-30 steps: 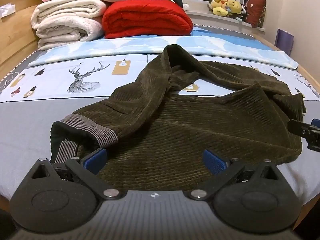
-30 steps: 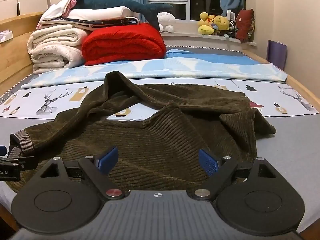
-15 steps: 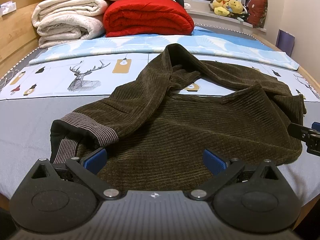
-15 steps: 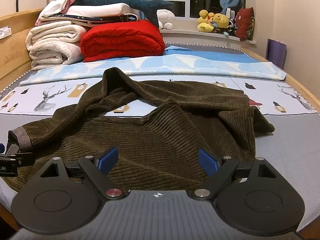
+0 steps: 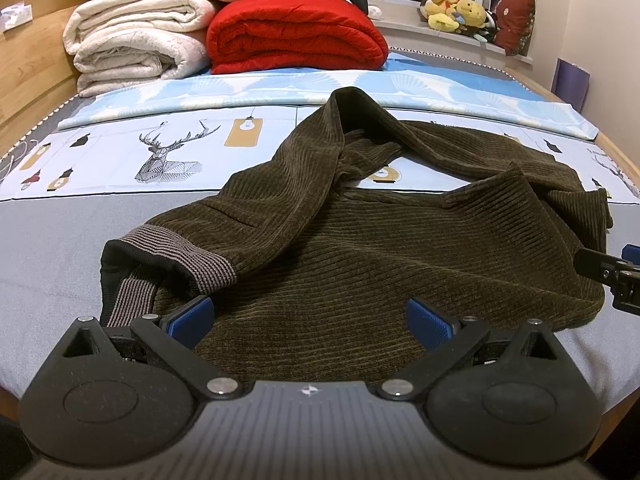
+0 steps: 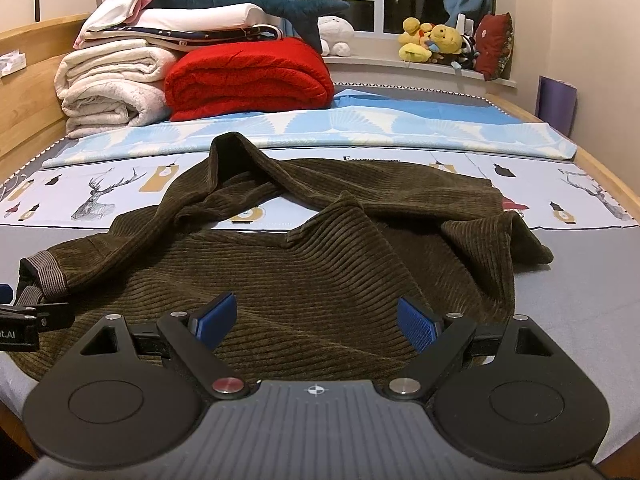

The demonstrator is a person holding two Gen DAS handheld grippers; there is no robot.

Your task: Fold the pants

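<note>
Hovering with fingers spread, gripping nothing: left gripper (image 5: 308, 314) and right gripper (image 6: 316, 318), low over near hem of rumpled corduroy pants (image 5: 360, 248) on bed (image 5: 52, 240). Risk: pinching several overlapped layers, dragging twisted legs crooked.

pants (image 5: 360, 248) on bed (image 5: 48, 248) — folded blankets (image 5: 296, 36) stacked behind.

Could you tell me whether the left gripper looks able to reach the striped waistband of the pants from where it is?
Probably yes: the left gripper is open, and the striped waistband lies uncovered just ahead-left of its fingers.
</note>
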